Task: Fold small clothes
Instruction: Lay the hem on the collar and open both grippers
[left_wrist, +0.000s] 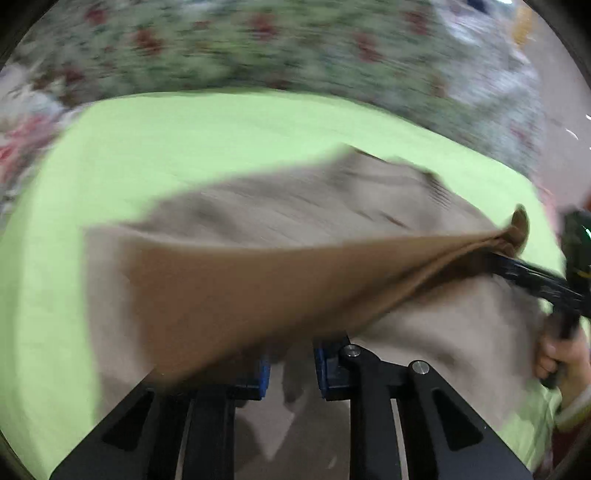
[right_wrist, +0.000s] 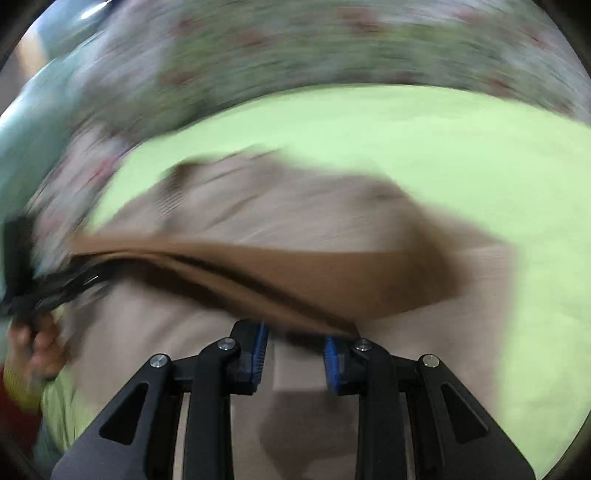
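Note:
A tan-brown garment (left_wrist: 280, 221) lies on a light green cloth (left_wrist: 110, 155); it also shows in the right wrist view (right_wrist: 295, 221). A raised edge of it (left_wrist: 258, 288) stretches taut between my two grippers. My left gripper (left_wrist: 291, 365) has blue pads set apart, with the fabric edge passing over the left pad. My right gripper (right_wrist: 295, 350) has blue pads apart too, the fabric edge (right_wrist: 295, 280) running just above them. In the left wrist view the right gripper (left_wrist: 517, 266) pinches a bunched corner. Both views are motion-blurred.
The green cloth (right_wrist: 461, 147) covers a flowered bedspread (left_wrist: 258, 48) that shows beyond its far edge. A hand (left_wrist: 561, 354) grips the right tool's handle; another hand (right_wrist: 40, 343) holds the left tool. A pale blue item (right_wrist: 33, 140) lies at the far left.

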